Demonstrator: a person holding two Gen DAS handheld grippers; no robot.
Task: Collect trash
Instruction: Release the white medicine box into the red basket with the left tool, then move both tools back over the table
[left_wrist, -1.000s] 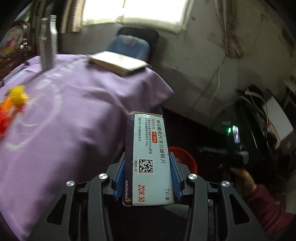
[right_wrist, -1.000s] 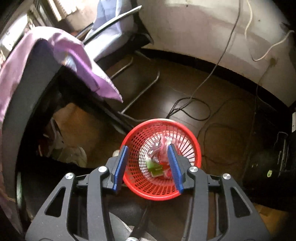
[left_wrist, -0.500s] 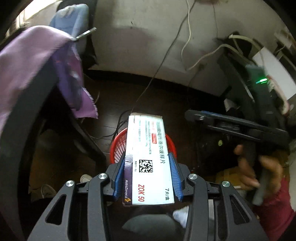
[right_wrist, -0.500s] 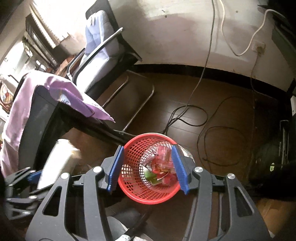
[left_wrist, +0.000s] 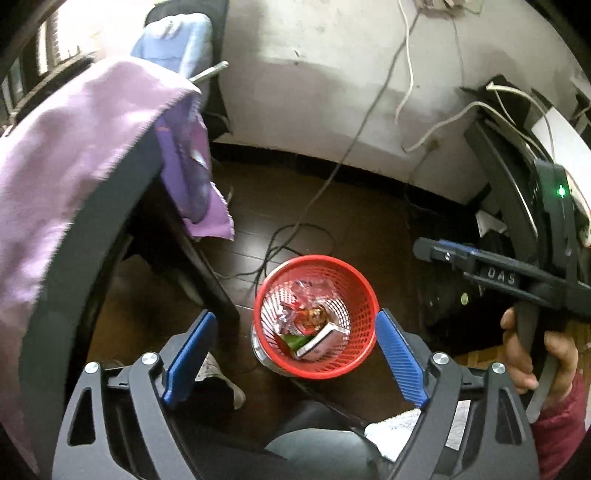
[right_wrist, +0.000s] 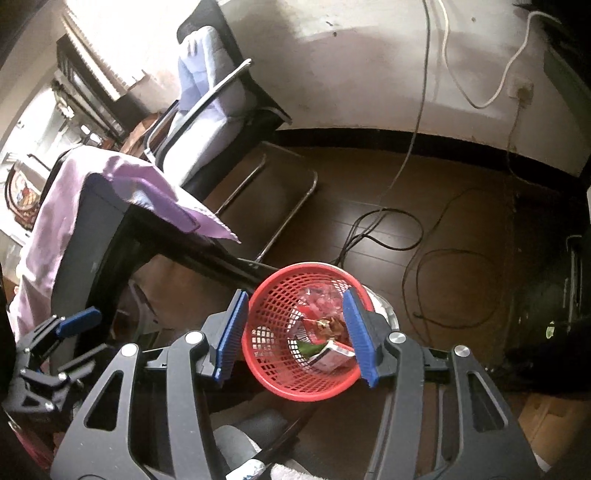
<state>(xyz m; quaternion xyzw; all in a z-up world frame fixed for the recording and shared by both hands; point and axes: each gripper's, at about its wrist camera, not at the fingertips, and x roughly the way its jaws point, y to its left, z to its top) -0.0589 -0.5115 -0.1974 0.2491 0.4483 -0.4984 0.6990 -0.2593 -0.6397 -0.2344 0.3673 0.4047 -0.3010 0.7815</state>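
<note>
A red mesh basket (left_wrist: 354, 354) stands on the dark wooden floor with wrappers inside. A white medicine box (left_wrist: 319, 341) lies among them, tilted against the basket wall, also seen as the white box (right_wrist: 332, 356) in the right wrist view. My left gripper (left_wrist: 294, 315) hangs over the basket, its jaws opening wide with nothing between them. My right gripper (right_wrist: 295, 295) hovers over the same basket (right_wrist: 280, 380), open and empty. A hand (left_wrist: 535, 354) holds the right gripper (left_wrist: 436, 253) at the right edge. The left gripper (right_wrist: 79, 338) shows at the lower left.
A table under a purple cloth (left_wrist: 74, 147) rises at the left, its dark leg close to the basket. An office chair (right_wrist: 207, 122) stands by the wall. Cables (right_wrist: 388, 229) trail over the floor behind the basket. Dark equipment fills the right side.
My left gripper swung from above the table to over the basket and spread its jaws; the medicine box left them and now lies in the basket. The right gripper shifted slightly.
</note>
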